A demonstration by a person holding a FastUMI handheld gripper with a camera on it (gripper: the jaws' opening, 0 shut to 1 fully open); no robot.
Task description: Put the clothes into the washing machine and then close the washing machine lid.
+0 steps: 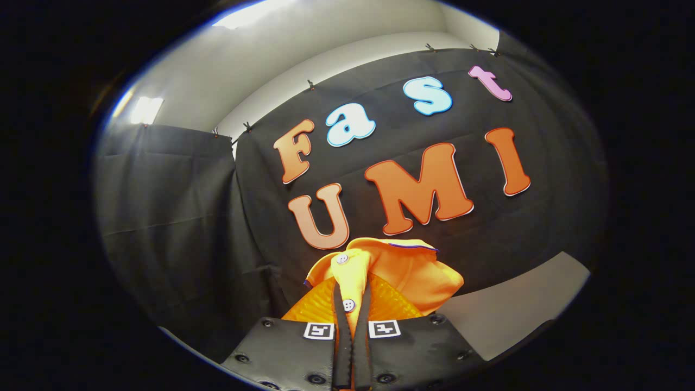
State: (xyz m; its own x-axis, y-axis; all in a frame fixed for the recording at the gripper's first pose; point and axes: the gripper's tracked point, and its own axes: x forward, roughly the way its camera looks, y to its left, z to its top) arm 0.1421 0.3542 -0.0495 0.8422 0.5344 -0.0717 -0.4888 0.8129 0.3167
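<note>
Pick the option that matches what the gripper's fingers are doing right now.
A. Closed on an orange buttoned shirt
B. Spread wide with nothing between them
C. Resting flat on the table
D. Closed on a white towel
A: the gripper has both fingers pressed together on the button strip of the orange shirt, lifted in front of the booth's cloth wall.

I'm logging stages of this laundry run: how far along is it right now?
Done: the orange shirt is picked up, pinched at its button placket between the fingers of the gripper, which are closed on the fabric. In hand: the shirt hangs lifted in front of the booth's black cloth wall, bunched just beyond the fingertips. Left: getting it into the washing machine and closing the lid.
</note>
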